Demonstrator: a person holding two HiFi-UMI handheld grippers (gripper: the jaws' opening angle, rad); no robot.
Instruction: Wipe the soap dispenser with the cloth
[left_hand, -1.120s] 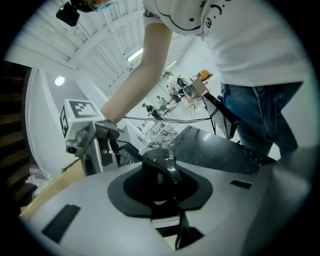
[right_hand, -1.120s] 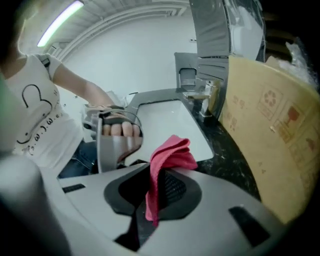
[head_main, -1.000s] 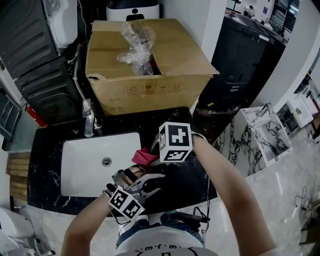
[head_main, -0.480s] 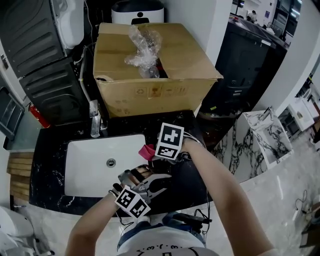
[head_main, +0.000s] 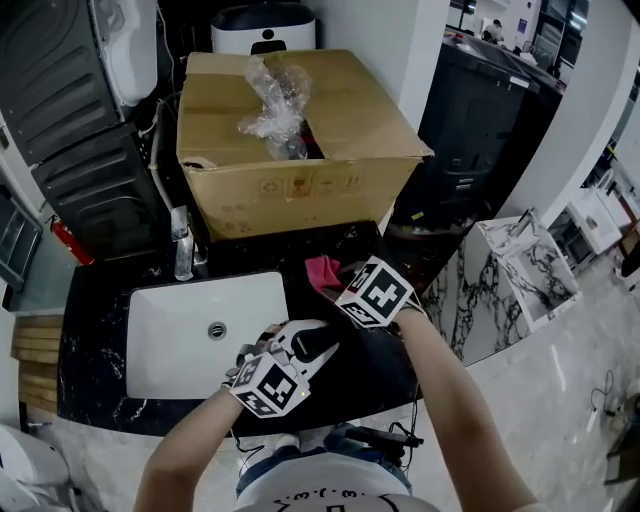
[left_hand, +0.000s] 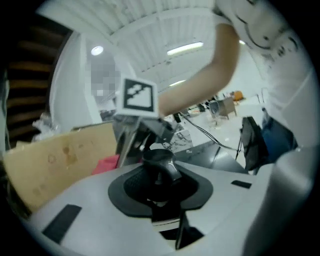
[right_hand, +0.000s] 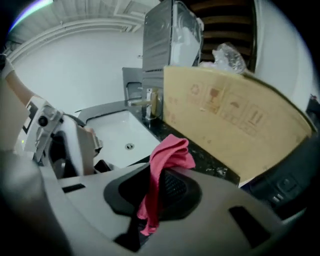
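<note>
One cardboard box (head_main: 300, 190) behind sink (head_main: 165, 340), pink cloth (head_main: 322, 270) near it

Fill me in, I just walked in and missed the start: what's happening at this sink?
A person stands at a dark counter with a white sink, a gripper in each hand. The right gripper is shut on a pink cloth. The left gripper grips a dark part that looks like the pump top of the soap dispenser. The cloth hangs just beyond it, not touching it, so no wiping is happening at this moment.
</note>
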